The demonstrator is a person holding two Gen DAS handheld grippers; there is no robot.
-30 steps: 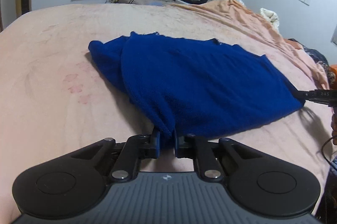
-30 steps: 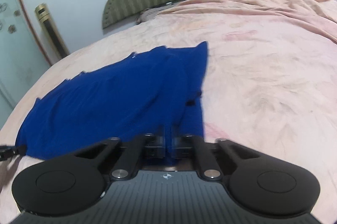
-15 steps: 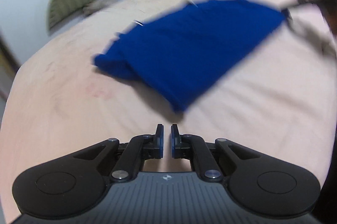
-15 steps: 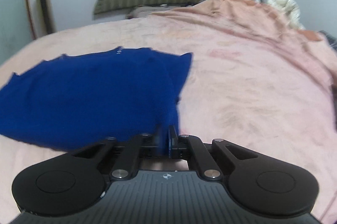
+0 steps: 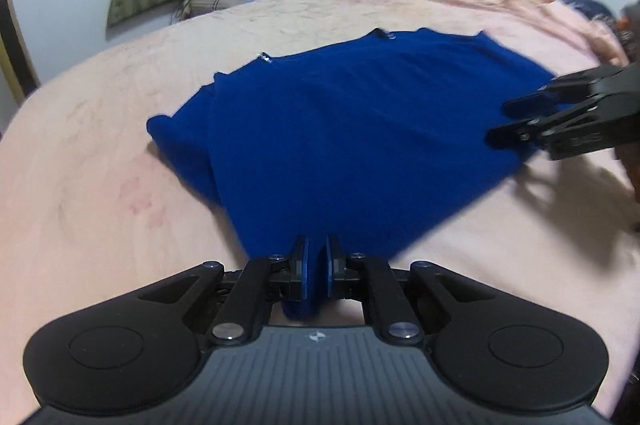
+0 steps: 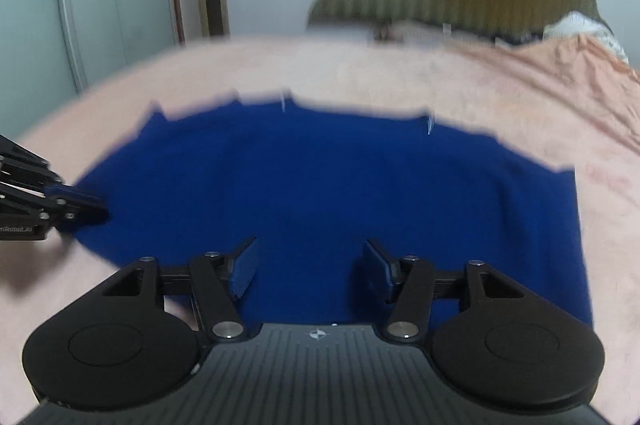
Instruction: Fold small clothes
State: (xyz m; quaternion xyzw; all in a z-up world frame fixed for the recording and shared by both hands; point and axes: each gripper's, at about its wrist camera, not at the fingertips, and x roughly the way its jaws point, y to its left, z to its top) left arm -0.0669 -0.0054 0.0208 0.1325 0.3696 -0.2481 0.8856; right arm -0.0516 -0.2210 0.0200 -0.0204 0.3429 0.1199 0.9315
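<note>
A: Right gripper has just been opening — jaws now spread, nothing between the pads, only the blue garment lying flat under them. A second ago it was pinched onto the hem.

B: And the left gripper?

A: Clenched on the garment's near corner, at 6 o'clock in its own view. It let go half a second back, then re-gripped. Cloth sits mid-bed on the pink bedspread, one side already folded over at 9 o'clock.

B: So that fold looks laid, next one being set up?

A: My read, yes. Containers — none in view, no basket or bin.
</note>
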